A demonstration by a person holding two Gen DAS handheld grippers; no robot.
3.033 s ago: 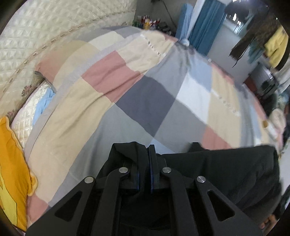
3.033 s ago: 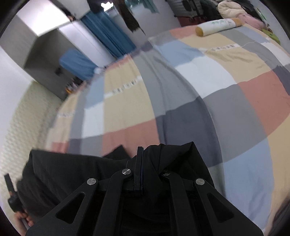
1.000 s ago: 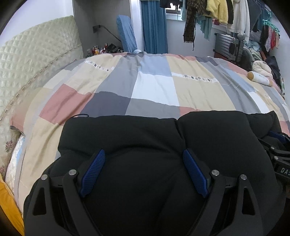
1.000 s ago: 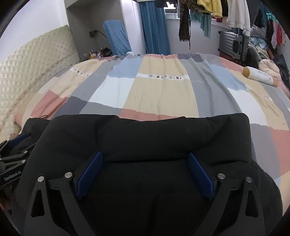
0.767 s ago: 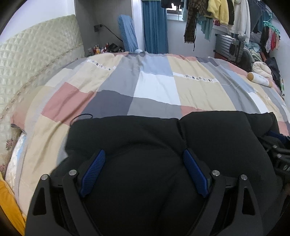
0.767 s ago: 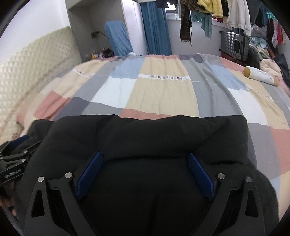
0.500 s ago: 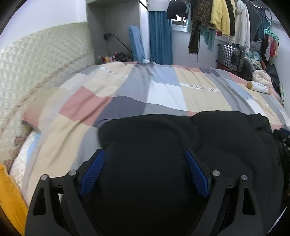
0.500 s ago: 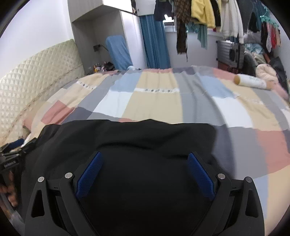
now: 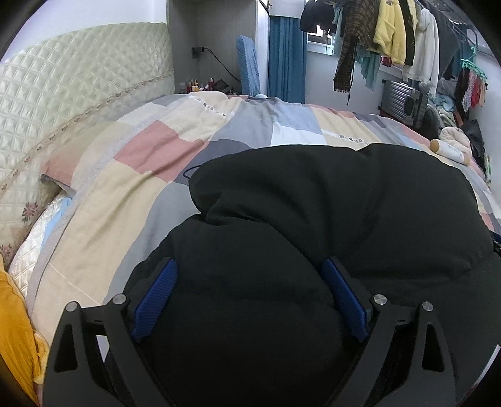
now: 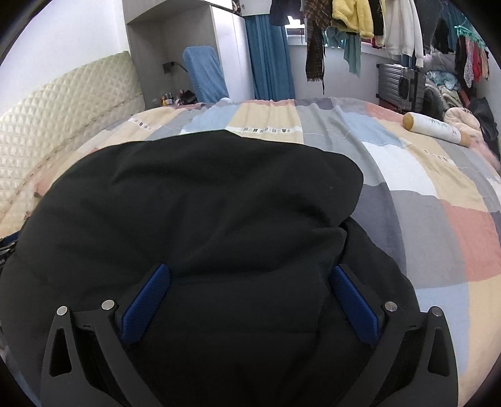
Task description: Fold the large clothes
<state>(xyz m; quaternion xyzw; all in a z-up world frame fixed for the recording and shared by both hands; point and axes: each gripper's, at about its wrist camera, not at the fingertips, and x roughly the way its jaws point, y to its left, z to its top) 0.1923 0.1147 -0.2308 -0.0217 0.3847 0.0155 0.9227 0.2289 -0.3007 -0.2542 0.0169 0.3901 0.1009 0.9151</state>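
A large black padded garment point(image 9: 344, 200) lies bunched in a thick fold on the patchwork quilt point(image 9: 134, 194). My left gripper point(image 9: 247, 263) hovers over its near left part. Its jaws are opening, and the blue pads point(image 9: 155, 297) stand wide on either side of a bulge of cloth without pinching it. In the right wrist view the same garment point(image 10: 203, 194) fills the middle. My right gripper point(image 10: 250, 269) is over its near right part. Its jaws are also opening, with cloth between the blue pads point(image 10: 355, 300) but not clamped.
The quilted headboard point(image 9: 78, 81) runs along the left, with a yellow pillow point(image 9: 15, 328) at the near left. A cream bolster roll point(image 10: 433, 128) lies at the bed's far right. Beyond the bed are hanging clothes point(image 10: 375, 18), a suitcase point(image 10: 400, 84) and a blue chair point(image 10: 205, 75).
Three seconds ago both grippers were shut on the garment's edge; now both stand wide. Over the last second both views slid across the bed and the garment folded into a thicker heap.
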